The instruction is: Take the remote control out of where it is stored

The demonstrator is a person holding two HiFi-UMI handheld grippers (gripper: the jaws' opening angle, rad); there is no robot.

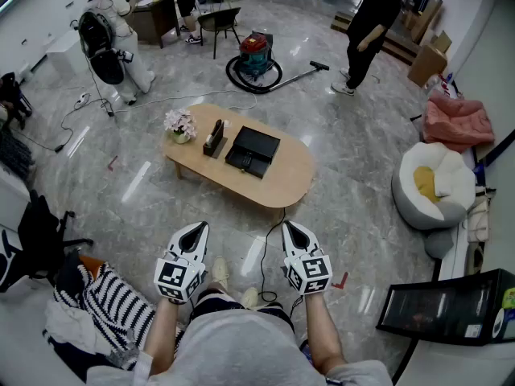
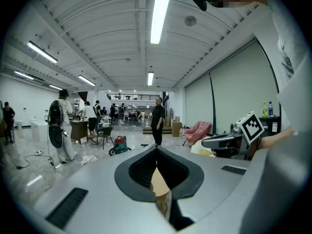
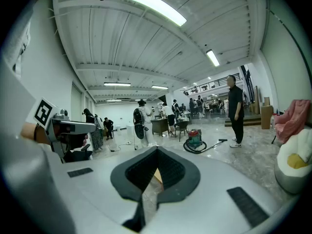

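Left gripper point(image 1: 195, 233) and right gripper point(image 1: 293, 233) both have their jaws together on nothing, near the person's body and well short of the low wooden table point(image 1: 282, 185) farther off. The remote control cannot be picked out. It is probably in the upright black holder point(image 1: 214, 138) or the flat black box point(image 1: 253, 151) to its right, so the approach comes first, then spreading one pair of jaws. No writing is legible.
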